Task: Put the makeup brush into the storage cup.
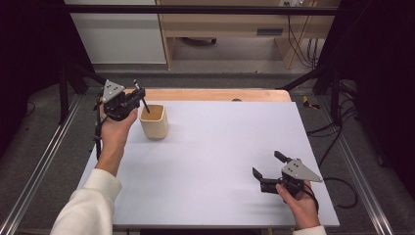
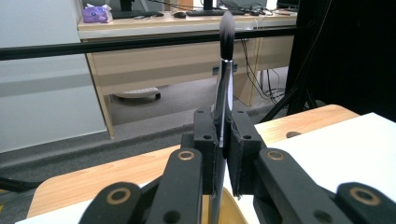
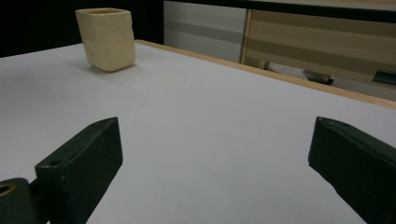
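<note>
High view: left gripper (image 1: pixel 140 99) clamps brush (image 1: pixel 145 105) over cup (image 1: pixel 154 121); right gripper (image 1: pixel 267 169) wide, empty.

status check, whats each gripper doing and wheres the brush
Left gripper shut on makeup brush, bristles up, handle end at the cream cup. Right gripper open, holding nothing, low over the white mat. Nothing in the way.

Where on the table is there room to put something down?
Most of the white mat is bare: everything between the cup and the right gripper. It is crowded only at the cup, where the left gripper holds a brush.
</note>
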